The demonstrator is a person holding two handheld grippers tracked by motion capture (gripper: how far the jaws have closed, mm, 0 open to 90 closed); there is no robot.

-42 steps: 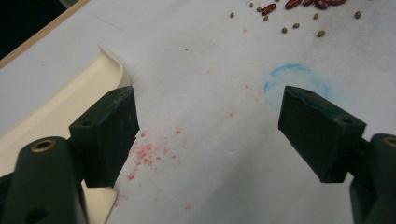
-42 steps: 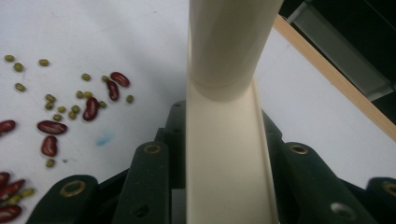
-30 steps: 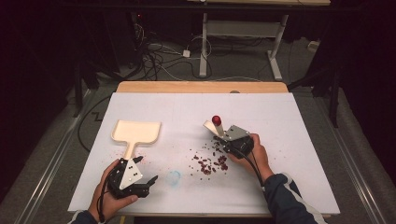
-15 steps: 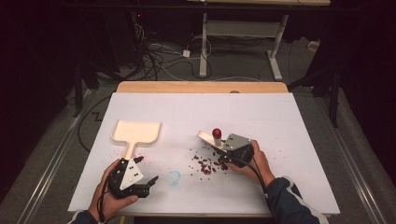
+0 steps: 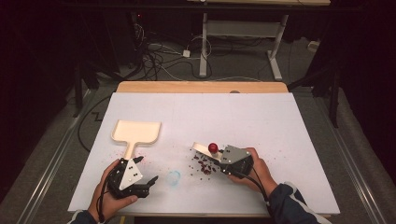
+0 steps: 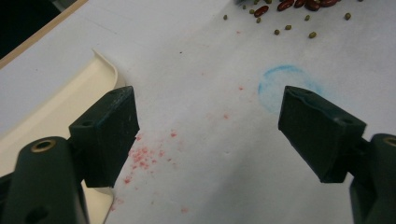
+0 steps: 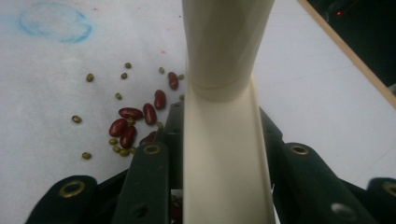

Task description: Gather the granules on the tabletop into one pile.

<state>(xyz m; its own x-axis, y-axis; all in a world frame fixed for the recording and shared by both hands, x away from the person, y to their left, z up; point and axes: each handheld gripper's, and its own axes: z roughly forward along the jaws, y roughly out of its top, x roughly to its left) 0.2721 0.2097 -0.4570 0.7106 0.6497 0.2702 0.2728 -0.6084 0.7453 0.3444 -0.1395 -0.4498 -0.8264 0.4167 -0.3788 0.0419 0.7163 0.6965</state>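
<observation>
Two tongs work over spilled beans near the surface's front edge.
Left tongs point(image 5: 145, 173) rest released beside the dustpan point(image 5: 136, 132) handle; right tongs point(image 5: 219, 160) are clenched on a cream brush point(image 7: 224, 121) handle, above beans point(image 5: 203, 164) scattered front of centre, a blue ring point(image 5: 174, 177) nearby.

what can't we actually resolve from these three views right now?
- Brush: right gripper view, its far end is cut off by the top edge, so no bristles to judge.
- Dustpan: left gripper view, cut off by the left edge and partly behind a jaw.
- Beans: high view, too small to count or sort.
- Red knob: high view, too small to identify.
</observation>
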